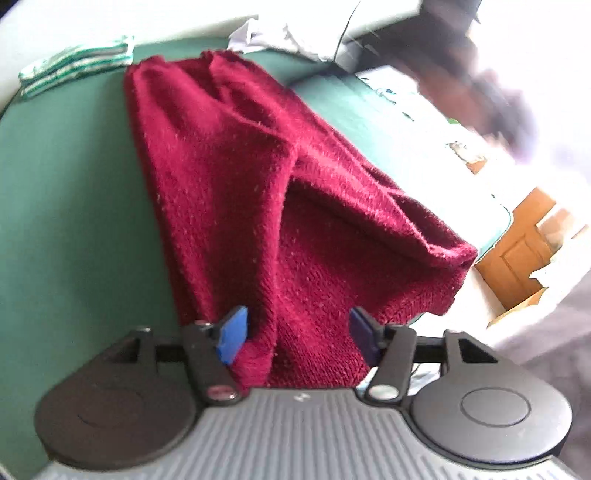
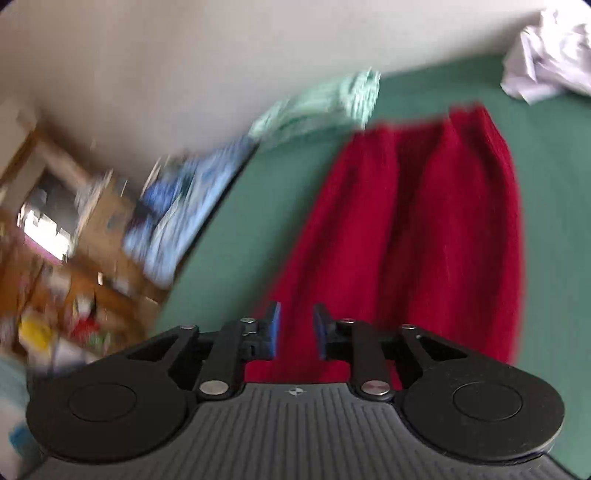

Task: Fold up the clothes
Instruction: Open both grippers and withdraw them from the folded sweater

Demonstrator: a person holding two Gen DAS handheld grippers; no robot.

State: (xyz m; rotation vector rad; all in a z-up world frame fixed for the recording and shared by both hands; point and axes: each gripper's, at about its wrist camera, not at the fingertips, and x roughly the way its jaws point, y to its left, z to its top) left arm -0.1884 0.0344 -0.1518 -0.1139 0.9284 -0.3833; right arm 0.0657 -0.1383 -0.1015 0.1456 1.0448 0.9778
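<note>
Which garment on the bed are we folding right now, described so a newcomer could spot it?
Start from the green bed sheet that fills both views. Lying lengthwise on it, just ahead of both claws, is the dark red knitted sweater, partly doubled over. It is the only red, fuzzy knit there; the green-and-white striped folded stack and the crumpled white cloth lie farther back.

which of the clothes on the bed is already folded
The green-and-white striped garment at the far edge of the green bed: a flat, neat stack. The red knit sweater is bunched; the white garment is crumpled.
</note>
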